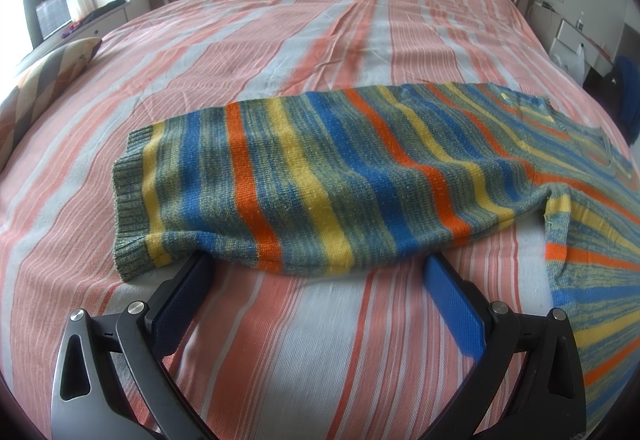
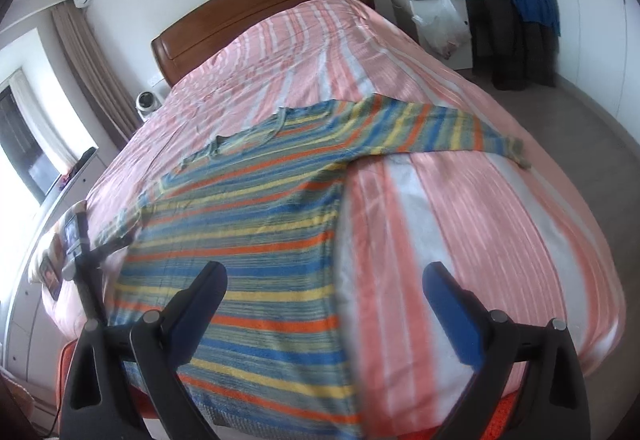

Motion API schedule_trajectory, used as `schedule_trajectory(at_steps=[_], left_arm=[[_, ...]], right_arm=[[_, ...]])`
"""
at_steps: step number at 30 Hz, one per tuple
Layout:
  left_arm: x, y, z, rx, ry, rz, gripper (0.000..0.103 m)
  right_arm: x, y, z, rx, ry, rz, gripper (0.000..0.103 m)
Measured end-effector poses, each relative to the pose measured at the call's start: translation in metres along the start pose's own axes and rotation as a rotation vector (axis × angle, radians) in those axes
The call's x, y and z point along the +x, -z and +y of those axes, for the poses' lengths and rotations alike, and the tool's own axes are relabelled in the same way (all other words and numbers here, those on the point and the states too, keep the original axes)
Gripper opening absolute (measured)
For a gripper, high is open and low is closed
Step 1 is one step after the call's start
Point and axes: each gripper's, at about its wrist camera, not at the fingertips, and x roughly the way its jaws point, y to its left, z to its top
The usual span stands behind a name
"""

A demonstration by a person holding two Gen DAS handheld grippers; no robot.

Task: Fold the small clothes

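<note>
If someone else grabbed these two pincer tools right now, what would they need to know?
Left gripper: open, empty, low over the bed, its fingertips at the near edge of the left sleeve.
Right gripper: open, empty, hovering over the sweater body near its hem.
The sweater lies flat on the bed, neckline toward the headboard, both sleeves stretched out sideways.
Done: sweater spread out; no fold shows.
Left: all the folding, probably sleeves in first, then the body.
</note>
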Motion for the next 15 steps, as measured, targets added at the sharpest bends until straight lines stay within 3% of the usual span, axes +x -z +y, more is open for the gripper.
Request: schedule_trajectory(at_steps=[15], left_arm=[[0.000, 0.000, 0.000, 0.000, 0.000, 0.000, 0.103]], right_arm=[[-0.010, -0.006, -0.034, 0.070, 0.029, -0.034, 0.097]])
